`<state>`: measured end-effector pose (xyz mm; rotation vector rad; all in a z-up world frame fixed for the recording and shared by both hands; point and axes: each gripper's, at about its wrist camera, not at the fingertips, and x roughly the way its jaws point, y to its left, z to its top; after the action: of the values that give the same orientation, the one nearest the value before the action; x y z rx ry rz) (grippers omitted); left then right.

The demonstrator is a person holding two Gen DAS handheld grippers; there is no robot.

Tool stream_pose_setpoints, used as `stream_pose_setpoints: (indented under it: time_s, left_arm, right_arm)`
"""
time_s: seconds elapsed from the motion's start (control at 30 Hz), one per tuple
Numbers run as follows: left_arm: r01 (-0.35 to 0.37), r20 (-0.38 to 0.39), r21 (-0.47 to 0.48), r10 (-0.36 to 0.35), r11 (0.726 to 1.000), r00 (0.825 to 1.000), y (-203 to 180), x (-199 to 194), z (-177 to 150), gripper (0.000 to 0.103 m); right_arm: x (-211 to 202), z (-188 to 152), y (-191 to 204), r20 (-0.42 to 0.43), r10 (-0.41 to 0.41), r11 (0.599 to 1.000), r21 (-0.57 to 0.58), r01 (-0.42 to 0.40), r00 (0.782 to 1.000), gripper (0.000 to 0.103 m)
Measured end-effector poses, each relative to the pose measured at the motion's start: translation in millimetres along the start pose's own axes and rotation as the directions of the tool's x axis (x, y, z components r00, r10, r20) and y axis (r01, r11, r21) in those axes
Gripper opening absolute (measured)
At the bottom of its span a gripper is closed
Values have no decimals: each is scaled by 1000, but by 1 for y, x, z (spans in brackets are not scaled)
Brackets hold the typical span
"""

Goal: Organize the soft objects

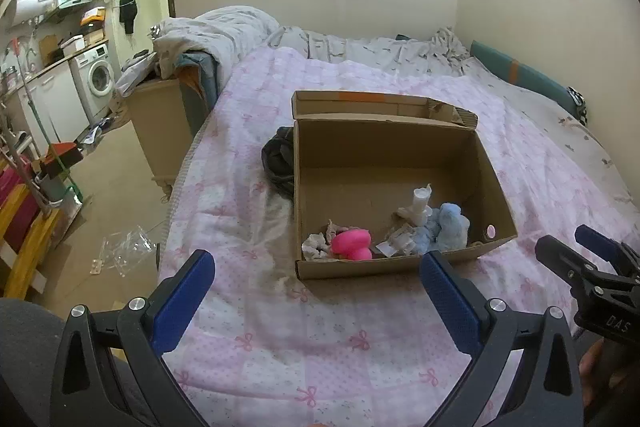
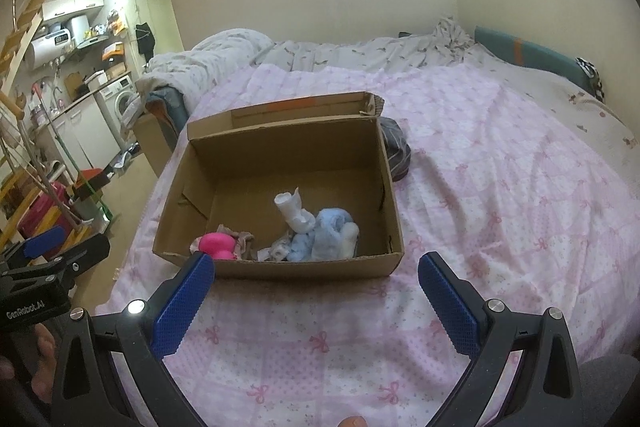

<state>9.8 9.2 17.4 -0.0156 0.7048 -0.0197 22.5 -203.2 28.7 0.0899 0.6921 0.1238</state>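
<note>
Nearest to me, the left gripper [image 1: 316,301] hangs over the pink quilt [image 1: 280,339] with its blue pads spread wide and nothing between them. The right gripper [image 2: 316,303] sits beside it, likewise wide apart and empty, both pointed at the same spot.

Just beyond their tips stands the open cardboard box [image 2: 280,269], resting on the bed with its flap folded back on the far side. Inside, against the near wall, lie the soft things already gathered: a bright pink plush [image 2: 216,246] toward the left, a crumpled beige scrap touching it, a white sock [image 2: 294,213] sticking up in the middle, and a fluffy blue bundle [image 2: 334,233] on the right.

Behind the box, touching its far corner, a dark garment [image 2: 396,155] lies on the quilt, still outside. That looks like the piece left to collect.

The trouble I foresee: reaching it means going over or around the box, and the light cardboard could slide on the slippery quilt if a finger catches its rim. The garment is floppy too, so a shallow pinch may grab only a fold and let the rest trail and drag across the box edge.
</note>
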Motion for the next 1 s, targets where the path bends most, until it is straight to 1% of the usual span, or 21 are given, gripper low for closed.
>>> stream_pose_setpoints:
  time_s: [1.0]
  left_arm:
    - [-9, 1, 8, 9, 1000, 1000, -3, 0, -2, 102]
  right_arm:
    - [1, -2, -1, 0, -1, 1000, -6, 1, 1000, 103]
